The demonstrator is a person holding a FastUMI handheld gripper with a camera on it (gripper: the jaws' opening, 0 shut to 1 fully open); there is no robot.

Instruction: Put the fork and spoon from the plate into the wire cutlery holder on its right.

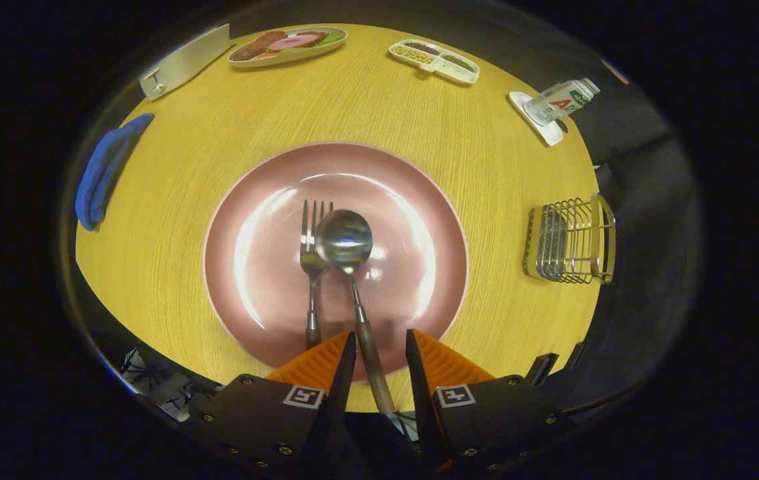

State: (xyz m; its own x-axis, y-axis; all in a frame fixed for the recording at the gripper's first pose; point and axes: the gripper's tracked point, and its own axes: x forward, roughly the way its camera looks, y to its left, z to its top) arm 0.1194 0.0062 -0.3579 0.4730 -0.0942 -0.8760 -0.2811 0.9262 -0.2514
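A round table with a yellow wood-grain top point(219, 167) is seen from above and carries everything in the scene. At its middle lies a large round pink glazed plate point(412, 200), with glare on its well. To the right of the plate, well apart from it and near the table edge, stands the silver wire cutlery holder point(569, 241); no cutlery is seen in it. Along the far edge are noted a white oval dish of model food point(288, 45), a white divided tray of beans point(434, 61) and a tipped clear bottle on a white coaster point(560, 100). A crumpled blue cloth point(104, 171) lies at the left edge.

On the plate rest a steel fork point(312, 257) and, touching it on its right, a steel spoon with a brown handle point(346, 243). Both long axes run straight away from the gripper point(380, 350), heads far, handles near.

The fingers are held spread. The spoon handle passes through the gap between them, nearer the left finger; no contact can be confirmed. The fork handle ends just ahead of the left finger, outside the gap.

Judgement: the spoon is the piece lined up for closing; neither piece has been moved to the holder, so a carry to the right remains.
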